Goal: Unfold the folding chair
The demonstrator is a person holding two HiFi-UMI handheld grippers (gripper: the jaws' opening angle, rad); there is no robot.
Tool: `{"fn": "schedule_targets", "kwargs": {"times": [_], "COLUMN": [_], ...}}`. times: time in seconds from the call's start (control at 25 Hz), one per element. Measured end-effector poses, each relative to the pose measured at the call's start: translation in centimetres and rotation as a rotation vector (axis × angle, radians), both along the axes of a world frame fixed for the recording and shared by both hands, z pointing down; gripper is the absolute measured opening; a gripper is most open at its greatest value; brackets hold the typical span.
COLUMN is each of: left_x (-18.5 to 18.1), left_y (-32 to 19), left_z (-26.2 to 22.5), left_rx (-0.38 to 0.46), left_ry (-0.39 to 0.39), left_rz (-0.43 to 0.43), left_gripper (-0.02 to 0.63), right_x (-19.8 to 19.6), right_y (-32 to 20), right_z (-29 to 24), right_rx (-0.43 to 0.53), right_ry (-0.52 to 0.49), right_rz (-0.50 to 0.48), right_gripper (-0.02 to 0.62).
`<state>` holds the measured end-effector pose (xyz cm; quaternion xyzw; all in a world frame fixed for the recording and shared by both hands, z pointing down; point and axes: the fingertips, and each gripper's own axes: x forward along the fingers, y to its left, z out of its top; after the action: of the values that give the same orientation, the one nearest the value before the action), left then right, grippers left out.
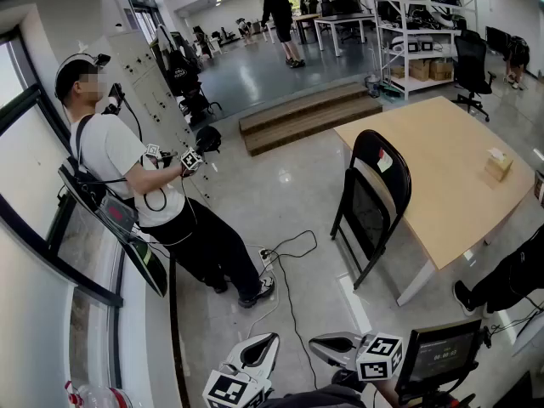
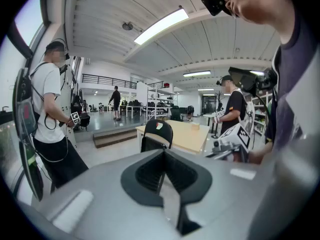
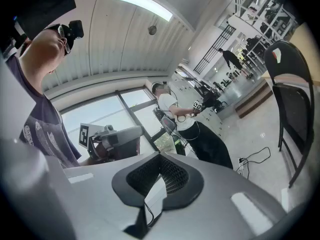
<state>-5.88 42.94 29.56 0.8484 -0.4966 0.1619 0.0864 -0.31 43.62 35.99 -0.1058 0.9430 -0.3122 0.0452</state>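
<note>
The black folding chair (image 1: 371, 202) stands folded and upright on the floor, against the near corner of a wooden table (image 1: 442, 168). It also shows ahead in the left gripper view (image 2: 156, 135) and at the right edge of the right gripper view (image 3: 295, 94). Both grippers hang at the bottom of the head view, well short of the chair. My left gripper (image 1: 265, 344) is shut and empty, its jaws (image 2: 164, 154) pressed together. My right gripper (image 1: 323, 343) is shut and empty too (image 3: 160, 159), and it points level toward the window side.
A person in a white shirt (image 1: 127, 168) stands at the left by the windows and holds grippers. A cable and power strip (image 1: 280, 253) lie on the floor before the chair. Wooden steps (image 1: 306, 113) lie beyond. A tissue box (image 1: 498, 165) sits on the table. Another person's legs (image 1: 510, 279) are at the right.
</note>
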Motion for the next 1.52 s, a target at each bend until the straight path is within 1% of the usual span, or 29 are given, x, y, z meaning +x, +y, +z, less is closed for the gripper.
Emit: {"fn": "schedule_targets", "kwargs": {"times": [0.16, 0.28, 0.36, 0.44, 0.56, 0.68, 0.76, 0.84, 0.92, 1.08, 1.28, 1.36, 1.52], "left_x": [1.1, 1.6, 2.8, 4.1, 5.1, 5.4, 5.0, 3.7, 1.5, -3.7, -10.2, -11.7, -13.2], "left_y": [-0.9, -1.6, -2.2, -3.0, -4.1, -5.3, -6.2, -7.1, -7.8, -8.7, -10.0, -10.8, -12.6], "left_z": [-0.3, -0.2, -0.1, -0.1, 0.1, 0.2, 0.2, -0.1, -0.5, -1.5, -1.2, -0.7, 0.2], "left_rx": [0.002, 0.005, 0.011, 0.016, 0.024, 0.042, 0.059, 0.064, 0.065, 0.077, 0.054, 0.044, 0.034], "left_ry": [-0.035, -0.04, -0.038, -0.034, -0.015, 0.012, 0.029, 0.048, 0.071, 0.126, 0.181, 0.195, 0.221], "left_rz": [0.02, 0.042, 0.06, 0.085, 0.134, 0.186, 0.215, 0.223, 0.229, 0.233, 0.231, 0.246, 0.263], "left_gripper": [0.0, 0.0, 0.0, 0.0, 0.0, 0.0, 0.0, 0.001, 0.0, 0.0, 0.0, 0.001, 0.0], "right_x": [1.0, 1.2, 2.1, 3.1, 4.1, 4.5, 4.0, 2.8, 0.7, -4.8, -12.2, -14.0, -15.4], "right_y": [-1.4, -1.8, -1.9, -2.0, -2.3, -3.1, -3.9, -4.5, -4.9, -5.2, -6.0, -6.8, -7.8], "right_z": [-1.1, -1.0, -0.7, -0.6, -0.3, 0.1, 0.2, -0.1, -0.9, -2.6, -3.4, -3.3, -2.9], "right_rx": [0.029, 0.029, 0.024, 0.018, 0.013, 0.01, 0.011, 0.019, 0.025, 0.035, 0.056, 0.054, 0.068], "right_ry": [-0.016, -0.025, -0.026, -0.021, 0.007, 0.041, 0.057, 0.075, 0.093, 0.125, 0.178, 0.187, 0.234], "right_rz": [0.015, 0.041, 0.054, 0.068, 0.106, 0.157, 0.183, 0.198, 0.21, 0.19, 0.159, 0.16, 0.168], "right_gripper": [0.002, 0.002, 0.002, 0.002, 0.002, 0.002, 0.002, 0.002, 0.002, 0.002, 0.002, 0.002, 0.002]}}
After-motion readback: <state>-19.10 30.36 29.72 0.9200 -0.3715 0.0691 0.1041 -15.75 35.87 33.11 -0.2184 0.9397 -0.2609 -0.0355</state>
